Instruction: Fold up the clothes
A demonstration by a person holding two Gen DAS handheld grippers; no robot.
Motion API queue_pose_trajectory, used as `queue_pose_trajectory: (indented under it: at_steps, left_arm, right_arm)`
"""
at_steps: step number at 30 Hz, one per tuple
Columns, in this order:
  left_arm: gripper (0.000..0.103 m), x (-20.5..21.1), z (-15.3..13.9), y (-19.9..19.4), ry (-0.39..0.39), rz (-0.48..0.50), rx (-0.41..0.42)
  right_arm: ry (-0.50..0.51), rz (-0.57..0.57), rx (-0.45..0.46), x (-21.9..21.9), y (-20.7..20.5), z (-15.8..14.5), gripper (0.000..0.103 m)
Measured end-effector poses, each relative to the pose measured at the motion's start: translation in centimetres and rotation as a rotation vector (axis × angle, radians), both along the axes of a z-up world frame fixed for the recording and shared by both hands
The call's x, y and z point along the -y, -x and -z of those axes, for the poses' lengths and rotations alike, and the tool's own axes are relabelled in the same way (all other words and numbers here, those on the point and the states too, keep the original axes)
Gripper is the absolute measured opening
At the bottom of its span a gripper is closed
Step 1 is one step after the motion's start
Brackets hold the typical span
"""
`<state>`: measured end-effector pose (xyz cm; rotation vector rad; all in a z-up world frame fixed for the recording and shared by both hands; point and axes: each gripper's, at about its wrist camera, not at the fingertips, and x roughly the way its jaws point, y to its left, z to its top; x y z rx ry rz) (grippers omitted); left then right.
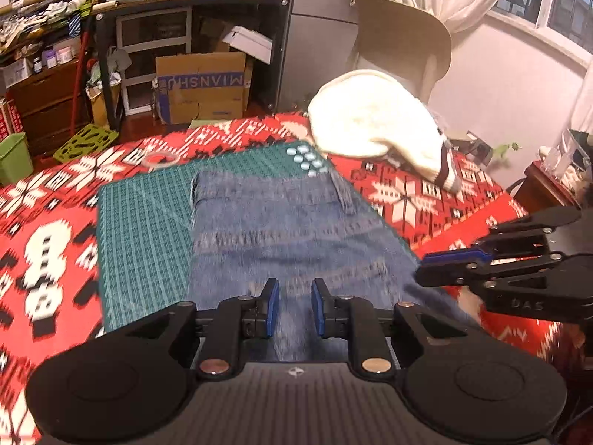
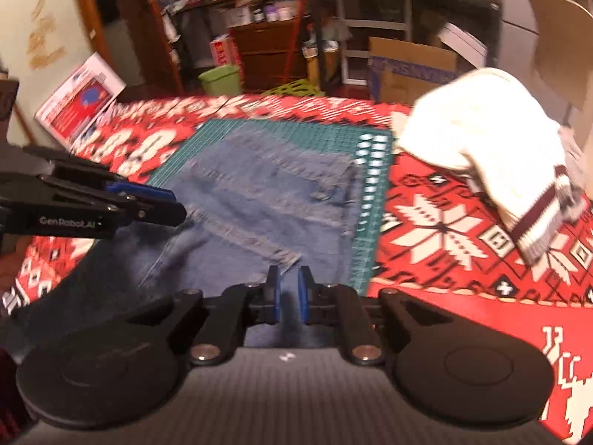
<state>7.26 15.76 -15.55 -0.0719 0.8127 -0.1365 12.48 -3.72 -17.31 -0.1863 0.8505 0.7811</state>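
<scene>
Blue denim jeans (image 1: 289,230) (image 2: 267,193) lie partly folded on a green gridded mat (image 1: 144,230) (image 2: 367,244). My left gripper (image 1: 295,296) hovers over the near end of the denim, and a streak of cloth runs up between its blue pads, so it is shut on the jeans. From the right wrist it shows side-on at the left (image 2: 178,209), with bunched denim under its tip. My right gripper (image 2: 288,285) stands slightly open just behind a frayed hem corner, its pads not pressing on cloth. It reaches the denim's right edge (image 1: 420,274).
A red-and-white patterned cover (image 1: 55,193) (image 2: 444,222) spreads over the surface. A white knit garment (image 1: 363,118) (image 2: 474,122) is heaped at the far right. A tape roll (image 1: 161,158) lies beyond the mat. Shelves, a cardboard box (image 1: 200,85) and a chair (image 1: 404,29) stand behind.
</scene>
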Motion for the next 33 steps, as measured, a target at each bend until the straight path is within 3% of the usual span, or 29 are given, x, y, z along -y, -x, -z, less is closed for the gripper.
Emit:
queue_pose_trajectory:
  at_steps: [6, 12, 15, 16, 21, 26, 30, 33]
  left_arm:
    - [0.018, 0.1, 2.6, 2.7, -0.032, -0.009, -0.084]
    - [0.019, 1.2, 3.4, 6.0, -0.111, 0.023, -0.059]
    - [0.020, 1.6, 3.5, 7.1, -0.128, 0.023, -0.050]
    - [0.020, 1.6, 3.5, 7.3, -0.122, 0.019, -0.052]
    - [0.019, 1.3, 2.4, 8.3, -0.064, -0.006, -0.049]
    - [0.019, 3.1, 1.1, 8.2, 0.040, 0.048, 0.003]
    - [0.019, 5.0, 3.1, 7.1, 0.028, 0.068, -0.052]
    - [0.021, 5.8, 3.7, 8.0, -0.020, 0.089, -0.019]
  right_arm:
    - [0.017, -0.034, 0.003, 0.0, 1.8, 1.5, 0.012]
    - [0.094, -0.114, 0.090, 1.1, 4.8, 1.4, 0.012]
    - [0.128, -0.122, 0.115, 1.9, 5.9, 1.3, 0.018]
    - [0.131, -0.120, 0.115, 2.3, 6.1, 1.3, 0.022]
    - [0.104, -0.077, 0.111, 3.8, 6.9, 0.1, 0.023]
    - [-0.004, -0.105, 0.096, 1.8, 8.5, -1.6, 0.022]
    - [0.087, -0.131, 0.104, -0.6, 9.7, 1.1, 0.021]
    - [0.091, -0.120, 0.134, 0.1, 10.6, 1.8, 0.021]
